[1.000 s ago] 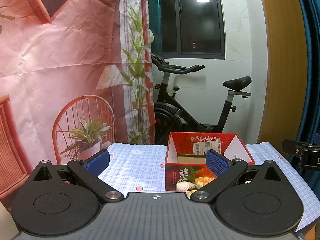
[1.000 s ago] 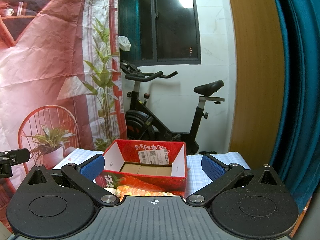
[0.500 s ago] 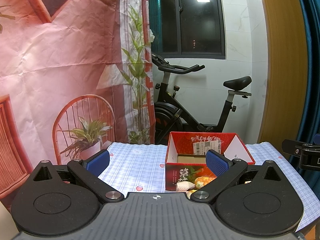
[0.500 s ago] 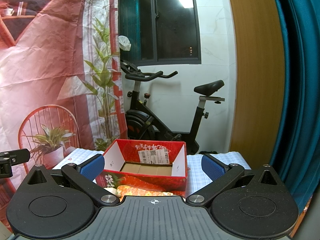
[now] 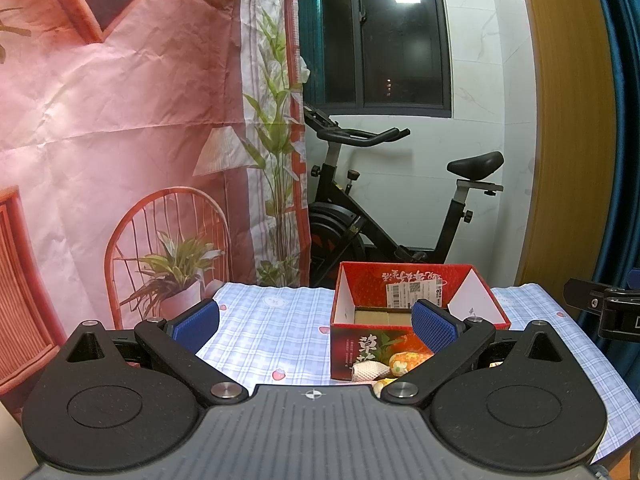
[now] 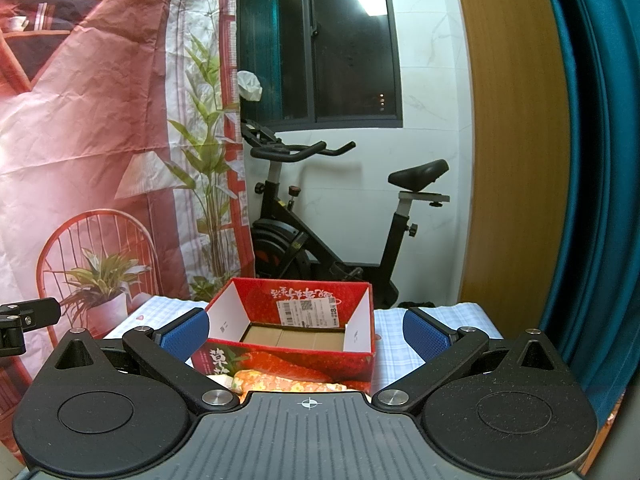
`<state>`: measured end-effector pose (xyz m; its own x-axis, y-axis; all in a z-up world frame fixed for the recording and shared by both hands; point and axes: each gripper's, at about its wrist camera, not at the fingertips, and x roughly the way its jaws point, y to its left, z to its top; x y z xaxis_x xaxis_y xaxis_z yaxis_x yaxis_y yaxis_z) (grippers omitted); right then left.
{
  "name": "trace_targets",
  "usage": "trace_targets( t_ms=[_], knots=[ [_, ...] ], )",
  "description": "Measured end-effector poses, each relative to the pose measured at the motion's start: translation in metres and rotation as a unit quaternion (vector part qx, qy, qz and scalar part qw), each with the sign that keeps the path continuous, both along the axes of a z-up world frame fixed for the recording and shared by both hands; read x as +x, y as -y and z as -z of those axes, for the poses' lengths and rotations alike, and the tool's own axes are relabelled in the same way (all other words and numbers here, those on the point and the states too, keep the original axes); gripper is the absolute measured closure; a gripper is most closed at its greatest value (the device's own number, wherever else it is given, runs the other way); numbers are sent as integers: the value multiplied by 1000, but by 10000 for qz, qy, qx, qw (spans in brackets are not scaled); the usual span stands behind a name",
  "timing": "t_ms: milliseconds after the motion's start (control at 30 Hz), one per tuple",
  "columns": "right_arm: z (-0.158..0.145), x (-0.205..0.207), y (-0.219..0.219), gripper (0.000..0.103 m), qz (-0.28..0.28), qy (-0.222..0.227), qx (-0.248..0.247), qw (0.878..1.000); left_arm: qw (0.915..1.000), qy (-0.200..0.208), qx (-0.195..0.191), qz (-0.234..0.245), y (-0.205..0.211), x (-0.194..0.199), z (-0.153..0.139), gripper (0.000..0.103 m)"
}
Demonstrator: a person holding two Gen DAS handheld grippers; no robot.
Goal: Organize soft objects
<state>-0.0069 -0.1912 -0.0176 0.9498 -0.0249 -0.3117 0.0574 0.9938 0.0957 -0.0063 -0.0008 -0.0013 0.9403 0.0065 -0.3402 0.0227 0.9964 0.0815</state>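
Note:
An open red cardboard box stands on the checked tablecloth, its brown floor bare. Small soft objects lie just in front of it: an orange-yellow one and a whitish one, partly hidden behind the gripper bodies. My left gripper is open and holds nothing, raised above the cloth to the left of the box front. Wide open too, my right gripper straddles the box in its view and holds nothing. Each gripper's edge shows in the other's view.
A pink printed backdrop hangs at the left behind the table. Beyond the table's far edge stands a black exercise bike under a dark window. A wooden panel and teal curtain close off the right side.

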Motion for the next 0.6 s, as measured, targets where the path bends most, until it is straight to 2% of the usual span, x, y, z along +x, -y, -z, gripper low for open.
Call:
trace_targets(
  t_ms=[200,267,333,467,600],
  knots=[
    [5,-4,2,0,-164,180,230,9994,9999,47,91,-64,-3,7,20,0],
    [17,-2,5,0,-244,177,357,9989,9999,-45,91,-60,-5,13,33,0],
    [51,9,4,0,-315,61,471,9984,9998,-196,47,-27,-7,23,49,0],
    [89,25,2,0,-299,-219,493,9981,9983,-584,-34,68,-9,40,81,0],
    [124,41,-2,0,-467,-721,638,9943,9962,-865,-68,87,-10,56,109,0]
  ],
)
